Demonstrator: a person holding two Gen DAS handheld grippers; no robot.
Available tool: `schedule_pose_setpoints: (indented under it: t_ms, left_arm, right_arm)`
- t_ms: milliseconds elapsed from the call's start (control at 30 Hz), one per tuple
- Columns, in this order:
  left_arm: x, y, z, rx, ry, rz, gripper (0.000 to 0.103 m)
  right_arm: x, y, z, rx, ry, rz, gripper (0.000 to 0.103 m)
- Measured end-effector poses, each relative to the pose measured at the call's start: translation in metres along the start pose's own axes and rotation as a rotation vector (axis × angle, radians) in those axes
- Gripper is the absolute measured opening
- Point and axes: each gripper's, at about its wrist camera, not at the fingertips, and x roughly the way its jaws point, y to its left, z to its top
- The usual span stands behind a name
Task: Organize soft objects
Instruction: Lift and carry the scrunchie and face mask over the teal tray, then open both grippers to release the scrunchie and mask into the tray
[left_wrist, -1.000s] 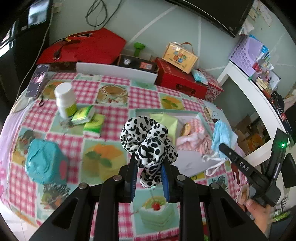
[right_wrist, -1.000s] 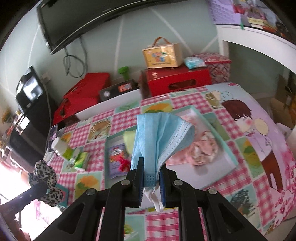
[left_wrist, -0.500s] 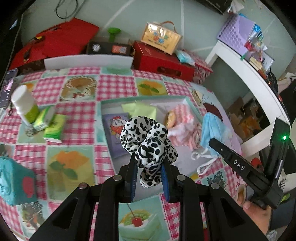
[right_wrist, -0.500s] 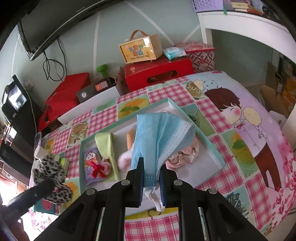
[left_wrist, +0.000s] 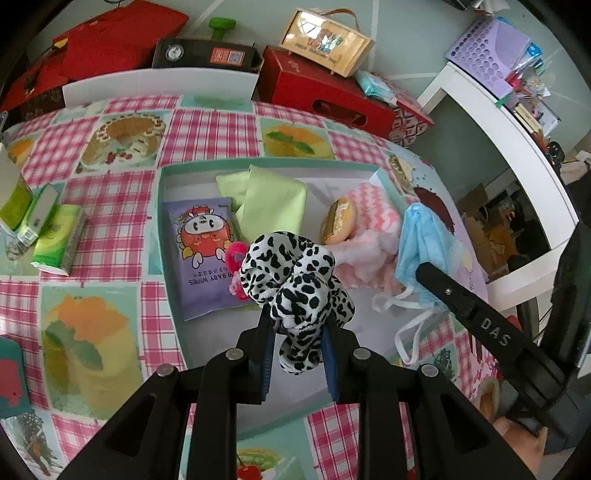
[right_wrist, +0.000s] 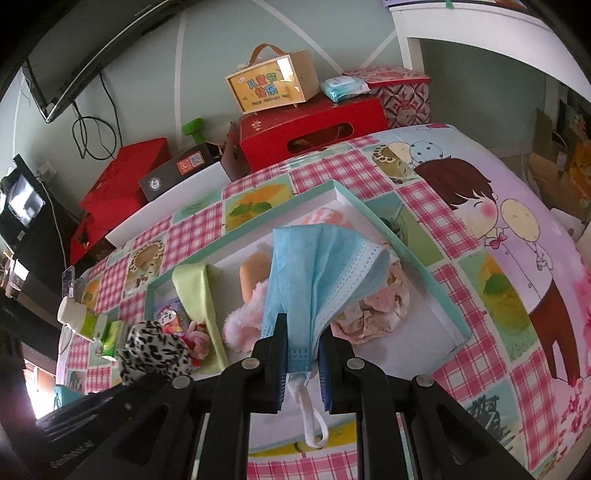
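Observation:
My left gripper is shut on a black-and-white spotted scrunchie, held above the front of a teal-rimmed white tray. My right gripper is shut on a blue face mask, held over the tray; the mask also shows in the left wrist view. In the tray lie a green cloth, a purple baby-wipes pack, a pink fluffy item, a round tan piece and a pink hair tie. The scrunchie also shows in the right wrist view.
Green tissue packs and a white bottle stand left of the tray on the checked tablecloth. Red boxes, a black box and a yellow carry case line the far edge. A white shelf stands at right.
Both grippers moved forward and lower over the tray, each still holding its item. The tray now looks larger and closer in both views.

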Motion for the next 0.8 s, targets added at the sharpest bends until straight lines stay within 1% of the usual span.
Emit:
schedule_pose_setpoints:
  t_ms: [233, 367, 567, 667, 700, 767, 800]
  left_arm:
    - [0.016, 0.006, -0.004, -0.037, 0.039, -0.011, 0.024]
    - [0.021, 0.007, -0.011, -0.028, 0.06, -0.015, 0.024]
    - [0.037, 0.003, -0.022, -0.01, 0.122, -0.011, 0.024]
    - [0.04, -0.001, -0.025, 0.002, 0.127, 0.001, 0.025]
    - [0.04, -0.002, -0.025, 0.009, 0.126, 0.005, 0.026]
    - [0.041, -0.005, -0.025, 0.015, 0.13, 0.015, 0.033]
    - [0.043, -0.005, -0.024, 0.013, 0.138, 0.021, 0.038]
  right_arm:
    - [0.015, 0.001, -0.011, -0.033, 0.072, -0.048, 0.015]
    - [0.023, 0.002, -0.019, -0.052, 0.109, -0.068, 0.015]
    - [0.031, 0.004, -0.03, -0.088, 0.142, -0.102, 0.015]
    - [0.037, 0.005, -0.034, -0.092, 0.167, -0.109, 0.015]
    - [0.038, 0.004, -0.035, -0.093, 0.17, -0.108, 0.017]
    - [0.038, 0.005, -0.036, -0.098, 0.172, -0.112, 0.017]
    - [0.038, 0.006, -0.036, -0.1, 0.172, -0.115, 0.017]
